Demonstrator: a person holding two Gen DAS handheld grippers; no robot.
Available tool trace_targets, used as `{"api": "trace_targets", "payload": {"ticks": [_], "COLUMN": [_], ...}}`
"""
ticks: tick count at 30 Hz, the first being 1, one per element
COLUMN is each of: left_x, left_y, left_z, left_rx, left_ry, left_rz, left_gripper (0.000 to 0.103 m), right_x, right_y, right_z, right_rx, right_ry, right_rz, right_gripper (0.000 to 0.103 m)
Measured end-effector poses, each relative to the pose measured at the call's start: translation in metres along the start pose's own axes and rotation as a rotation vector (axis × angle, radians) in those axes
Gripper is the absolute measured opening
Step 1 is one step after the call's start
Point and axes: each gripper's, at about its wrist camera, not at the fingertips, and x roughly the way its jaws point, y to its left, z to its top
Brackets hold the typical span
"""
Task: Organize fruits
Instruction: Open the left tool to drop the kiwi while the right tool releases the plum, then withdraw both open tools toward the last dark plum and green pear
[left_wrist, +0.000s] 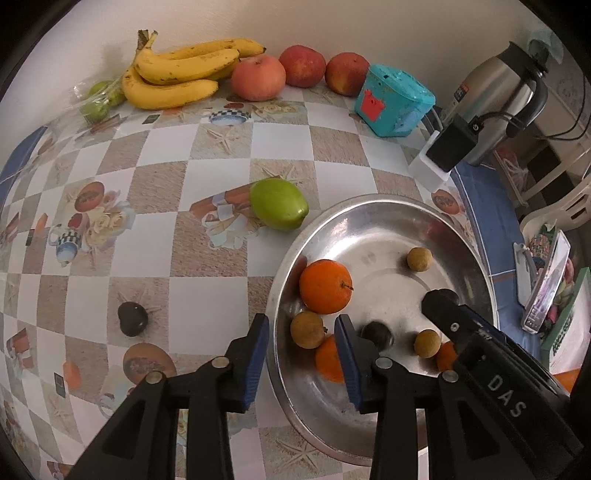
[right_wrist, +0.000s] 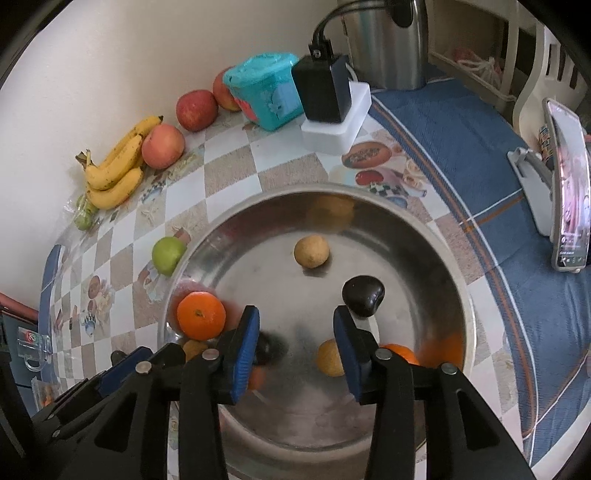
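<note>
1. Over the metal bowl we hover with both grippers, and fruit is already gathering inside it: an orange, small tan round fruits and a dark, glossy one.
2. Our left gripper is spread wide and carries nothing. It straddles the bowl's near rim, one finger outside and one inside.
3. Our right gripper is likewise released and empty, hanging above the bowl's floor, with the dark fruit just beside its right finger.
4. We judge the bowl is the collecting spot, since the smooth, shiny steel curves up and keeps round fruit from rolling away.
5. Out on the bench, with its checkered printed cloth, a waxy green fruit sits near the rim and another dark fruit lies well apart.
6. Bananas and red apples line the wall.
</note>
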Motion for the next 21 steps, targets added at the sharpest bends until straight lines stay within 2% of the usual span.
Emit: {"api": "trace_targets", "payload": {"ticks": [10,21], "left_x": [-0.012,-0.02], "left_y": [0.019,0.054], "left_z": [0.004,0.005], "left_rx": [-0.071,-0.196], "left_ry": [-0.023,-0.049], "left_rz": [0.007,0.061], "left_gripper": [0.043,0.043], "right_x": [-0.012,-0.01], "right_y": [0.001,0.011], "right_z": [0.0,-0.003], "right_rx": [-0.009,-0.047], "right_ry": [-0.019,-0.007], "right_rz": [-0.008,-0.014], "right_gripper": [0.043,0.043]}}
